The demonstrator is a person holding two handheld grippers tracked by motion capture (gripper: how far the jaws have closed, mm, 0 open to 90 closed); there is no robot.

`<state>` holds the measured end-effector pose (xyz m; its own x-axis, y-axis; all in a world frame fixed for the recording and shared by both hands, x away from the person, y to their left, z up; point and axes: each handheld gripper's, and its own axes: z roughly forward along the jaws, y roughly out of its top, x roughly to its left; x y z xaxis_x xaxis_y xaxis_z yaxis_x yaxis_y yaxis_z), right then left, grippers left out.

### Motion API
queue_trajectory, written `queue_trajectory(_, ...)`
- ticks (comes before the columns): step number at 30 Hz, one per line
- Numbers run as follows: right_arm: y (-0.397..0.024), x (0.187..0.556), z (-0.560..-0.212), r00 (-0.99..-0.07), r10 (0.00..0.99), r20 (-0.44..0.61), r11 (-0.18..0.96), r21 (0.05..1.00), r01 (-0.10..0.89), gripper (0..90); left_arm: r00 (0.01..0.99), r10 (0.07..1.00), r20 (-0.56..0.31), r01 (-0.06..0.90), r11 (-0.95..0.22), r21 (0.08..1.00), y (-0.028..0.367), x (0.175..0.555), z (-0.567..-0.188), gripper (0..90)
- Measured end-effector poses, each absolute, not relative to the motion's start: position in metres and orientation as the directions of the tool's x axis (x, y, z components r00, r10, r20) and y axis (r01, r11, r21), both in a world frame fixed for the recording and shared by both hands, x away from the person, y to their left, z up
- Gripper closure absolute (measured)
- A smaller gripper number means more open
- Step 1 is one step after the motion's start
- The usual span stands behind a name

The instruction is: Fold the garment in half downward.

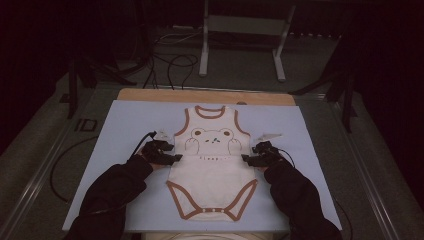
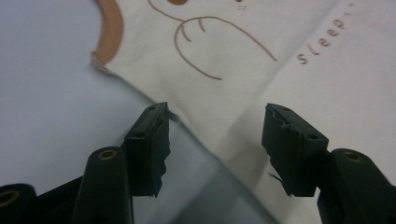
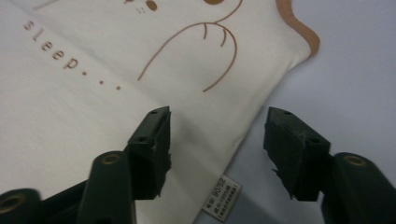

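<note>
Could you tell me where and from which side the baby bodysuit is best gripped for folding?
Probably at its two side seams near the waist, one claw from each side. The bodysuit lies flat, so only the edges offer a thin bite. The left claw and right claw already straddle those edges, jaws apart.

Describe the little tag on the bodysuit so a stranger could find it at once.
Start at the pale blue mat on the table, where a cream baby bodysuit with brown trim lies flat. Follow its side seam by the right tongs; a small white care label sticks out there onto the mat. It is the only printed rectangle outside the garment's outline.
</note>
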<state>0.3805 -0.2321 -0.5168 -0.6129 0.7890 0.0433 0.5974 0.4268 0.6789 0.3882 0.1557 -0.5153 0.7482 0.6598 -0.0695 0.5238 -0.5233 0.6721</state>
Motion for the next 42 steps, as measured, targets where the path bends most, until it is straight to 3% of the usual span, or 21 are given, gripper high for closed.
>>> queue_trajectory(2,-0.232,0.381,-0.517,-0.605,0.795,0.029,0.432,0.673,0.601,45.1,0.743,0.665,-0.075,0.537,-0.525,0.66,0.155,0.389,-0.515,47.6)
queue_trajectory(10,-0.23,0.383,-0.517,-0.61,0.792,0.011,0.456,0.653,0.604,55.2,0.744,0.666,-0.049,0.535,-0.55,0.641,0.152,0.391,-0.516,54.8)
queue_trajectory(16,-0.226,0.383,-0.515,-0.634,0.773,0.0,0.485,0.643,0.592,67.5,0.737,0.673,-0.054,0.551,-0.553,0.625,0.144,0.393,-0.515,61.8)
queue_trajectory(23,-0.22,0.382,-0.513,-0.672,0.741,-0.001,0.525,0.625,0.578,84.7,0.744,0.665,-0.063,0.555,-0.562,0.614,0.136,0.394,-0.513,78.1)
queue_trajectory(26,-0.218,0.382,-0.513,-0.679,0.734,-0.01,0.537,0.621,0.571,87.3,0.75,0.657,-0.072,0.554,-0.565,0.611,0.133,0.394,-0.513,87.7)
queue_trajectory(42,-0.226,0.379,-0.497,-0.676,0.737,-0.001,0.5,0.673,0.545,88.6,0.734,0.672,-0.095,0.558,-0.518,0.649,0.142,0.392,-0.5,89.6)
